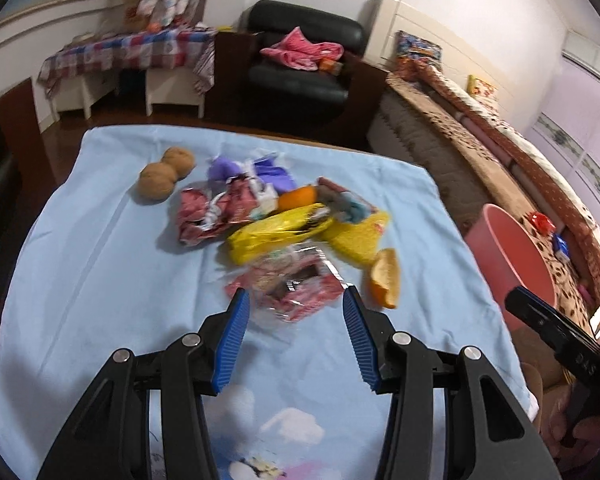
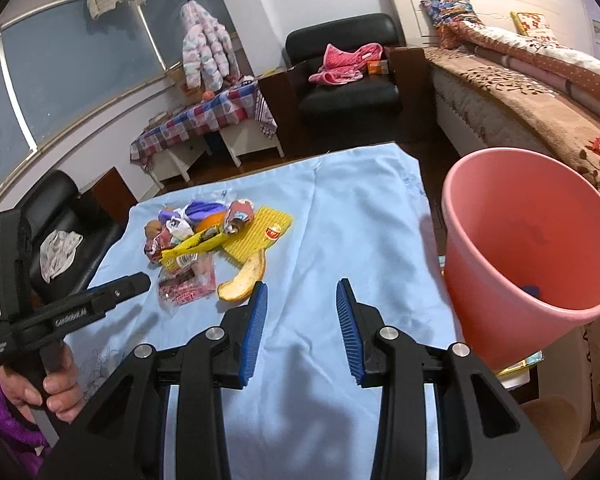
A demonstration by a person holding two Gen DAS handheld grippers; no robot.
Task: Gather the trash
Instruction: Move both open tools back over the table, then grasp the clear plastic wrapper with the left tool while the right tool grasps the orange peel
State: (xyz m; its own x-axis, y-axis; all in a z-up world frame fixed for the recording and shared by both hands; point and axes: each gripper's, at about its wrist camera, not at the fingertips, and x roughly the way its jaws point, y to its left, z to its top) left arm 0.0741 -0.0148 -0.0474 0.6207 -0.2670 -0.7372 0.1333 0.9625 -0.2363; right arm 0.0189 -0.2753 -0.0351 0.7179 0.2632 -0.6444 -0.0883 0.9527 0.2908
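A pile of trash lies on the light blue cloth [image 1: 100, 248]: a red-and-clear wrapper [image 1: 296, 284], a yellow wrapper [image 1: 276, 234], a crumpled red wrapper [image 1: 216, 212], purple wrappers [image 1: 252, 170] and an orange peel [image 1: 386, 280]. My left gripper [image 1: 296, 304] is open, its blue pads on either side of the red-and-clear wrapper, just short of it. My right gripper [image 2: 302, 292] is open and empty over bare cloth; the orange peel [image 2: 244, 278] lies just left of its left pad. The pink bin [image 2: 528, 248] stands at the table's right.
Two brown round fruits [image 1: 166, 174] sit at the far left of the pile. A whole orange [image 1: 296, 198] sits among the wrappers. A bed [image 2: 520, 92] lies beyond the bin, a black armchair [image 2: 348, 68] at the far side. The left gripper's body [image 2: 60, 312] shows in the right view.
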